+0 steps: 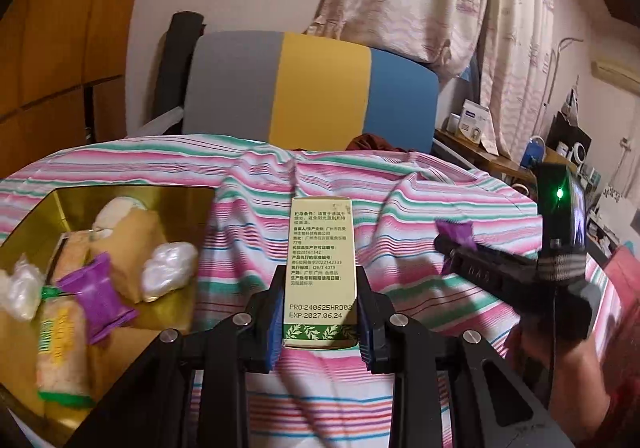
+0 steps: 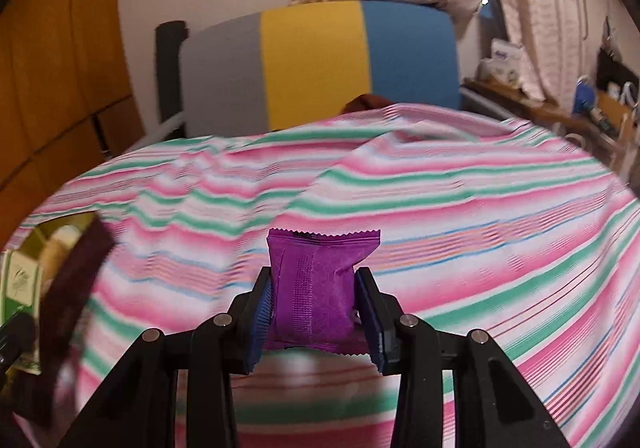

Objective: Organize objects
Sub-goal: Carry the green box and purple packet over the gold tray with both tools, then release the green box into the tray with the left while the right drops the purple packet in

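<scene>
Currently my left gripper (image 1: 320, 312) is clamped on a pale green carton (image 1: 321, 268), held upright above the striped cloth (image 1: 400, 208), just right of the gold tray (image 1: 40, 216). My right gripper (image 2: 316, 312) is closed on a purple sachet (image 2: 318, 288), also over the cloth, well right of that tray. Inside the tray lie a second purple sachet (image 1: 98, 294), two white wrapped sweets (image 1: 168, 268) and a green-edged snack pack (image 1: 60, 352).

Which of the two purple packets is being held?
The purple packet clamped in the right tongs above the striped cloth; the other purple packet lies loose in the gold tray.
</scene>
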`<state>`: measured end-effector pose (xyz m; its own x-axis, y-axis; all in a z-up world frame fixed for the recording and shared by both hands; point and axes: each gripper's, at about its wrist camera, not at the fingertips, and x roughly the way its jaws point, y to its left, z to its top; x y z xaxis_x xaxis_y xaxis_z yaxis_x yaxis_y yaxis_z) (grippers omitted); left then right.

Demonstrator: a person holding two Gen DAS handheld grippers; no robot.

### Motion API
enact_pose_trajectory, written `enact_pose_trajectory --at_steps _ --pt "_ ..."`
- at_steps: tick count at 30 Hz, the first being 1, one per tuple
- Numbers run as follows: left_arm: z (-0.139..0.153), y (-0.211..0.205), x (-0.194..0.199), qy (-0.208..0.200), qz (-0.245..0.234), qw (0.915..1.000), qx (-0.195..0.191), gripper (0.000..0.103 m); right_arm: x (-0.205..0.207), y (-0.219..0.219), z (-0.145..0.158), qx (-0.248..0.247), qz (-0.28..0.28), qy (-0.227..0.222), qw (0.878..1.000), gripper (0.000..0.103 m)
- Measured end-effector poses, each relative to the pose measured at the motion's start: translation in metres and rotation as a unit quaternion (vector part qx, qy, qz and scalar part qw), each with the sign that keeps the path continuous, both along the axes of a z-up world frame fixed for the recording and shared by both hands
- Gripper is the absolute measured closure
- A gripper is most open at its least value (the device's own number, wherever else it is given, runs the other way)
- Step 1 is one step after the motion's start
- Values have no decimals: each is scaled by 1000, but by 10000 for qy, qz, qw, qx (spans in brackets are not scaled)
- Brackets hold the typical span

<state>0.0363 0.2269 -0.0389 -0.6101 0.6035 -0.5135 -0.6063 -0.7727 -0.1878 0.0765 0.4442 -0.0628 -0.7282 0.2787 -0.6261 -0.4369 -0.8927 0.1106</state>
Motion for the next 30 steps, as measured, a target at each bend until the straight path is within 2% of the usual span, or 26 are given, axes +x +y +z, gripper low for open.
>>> enact_pose_trajectory --at_steps 7,12,17,20,22,25,27,30 --pt "2 -41 -11 -131 354 9993 55 73 -4 -48 -5 -292 379 69 9988 63" --pt "4 -69 -27 -341 587 9976 111 73 0 -68 -7 -534 471 67 9974 63" --pt "13 -96 -48 -374 851 9956 126 73 4 -76 2 -737 473 186 9960 63" --pt "18 -114 -68 -482 998 9938 87 73 6 -84 9 -821 514 279 9949 63" --pt "19 -124 -86 -613 1166 9912 -101 73 6 -91 13 -869 561 317 9941 63" --pt "16 -139 -117 -955 1290 9865 -335 73 5 -102 18 -903 668 332 9931 63" --pt "13 -154 -140 -1202 1378 9826 -330 73 3 -111 21 -868 772 339 9926 63" --pt "11 -168 -167 -1342 1554 9776 -453 73 1 -124 26 -849 912 378 9915 63"
